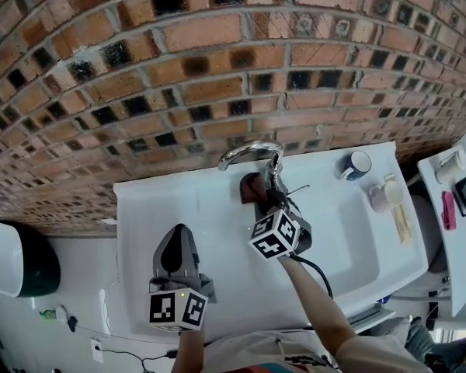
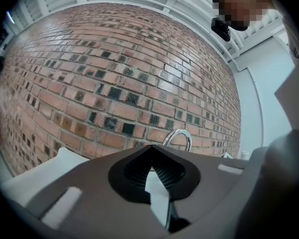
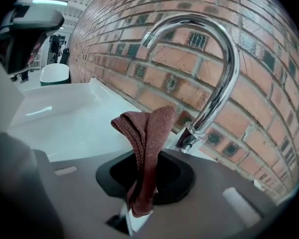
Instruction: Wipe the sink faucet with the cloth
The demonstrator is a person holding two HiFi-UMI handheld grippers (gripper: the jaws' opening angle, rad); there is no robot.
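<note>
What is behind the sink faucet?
A brick wall rises directly behind the faucet. In the head view, the cloth in the right gripper covers the faucet's base, so the spot behind it cannot be seen.

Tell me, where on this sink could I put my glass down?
Bare: the sink top left of the faucet, and the basin between the right gripper and the right rim. Crowded: that rim, with mug and cup, and the faucet base, with the cloth.
</note>
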